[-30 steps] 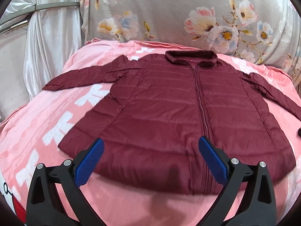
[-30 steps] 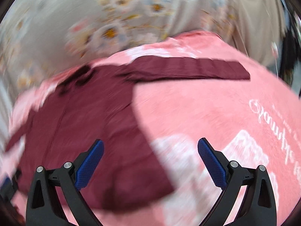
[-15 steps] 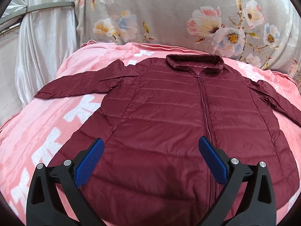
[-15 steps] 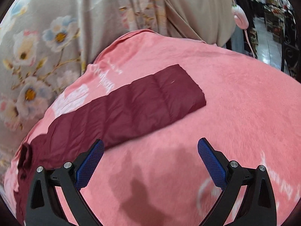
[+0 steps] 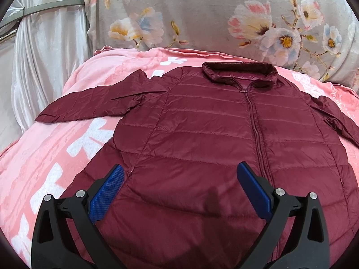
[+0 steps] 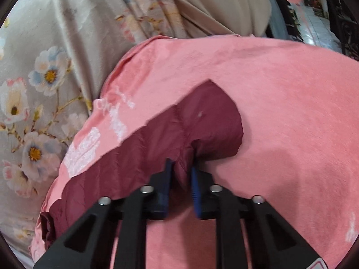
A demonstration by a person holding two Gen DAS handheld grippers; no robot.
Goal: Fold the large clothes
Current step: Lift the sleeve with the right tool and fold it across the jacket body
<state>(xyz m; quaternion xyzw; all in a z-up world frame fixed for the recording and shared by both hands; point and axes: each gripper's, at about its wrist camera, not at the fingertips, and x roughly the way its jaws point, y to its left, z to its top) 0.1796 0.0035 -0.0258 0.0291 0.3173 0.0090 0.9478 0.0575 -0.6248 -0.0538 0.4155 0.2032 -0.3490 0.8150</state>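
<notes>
A maroon quilted jacket (image 5: 213, 134) lies flat and zipped on a pink blanket (image 5: 56, 157), collar at the far side, both sleeves spread out. My left gripper (image 5: 179, 179) is open and empty above the jacket's lower front. In the right wrist view, my right gripper (image 6: 181, 172) is shut on the jacket's right sleeve (image 6: 157, 139), pinching the near edge a little back from the cuff (image 6: 215, 112). The fabric bunches between the blue pads.
The pink blanket (image 6: 280, 89) covers a bed. A grey floral fabric (image 5: 202, 11) stands behind it. A white satin curtain (image 5: 44, 44) hangs at the left. A beige cloth (image 6: 213, 0) and a shop floor show at the far right.
My right gripper has come down onto the right sleeve and shut on it near the cuff. My left gripper has moved forward over the jacket's body and stays open.
</notes>
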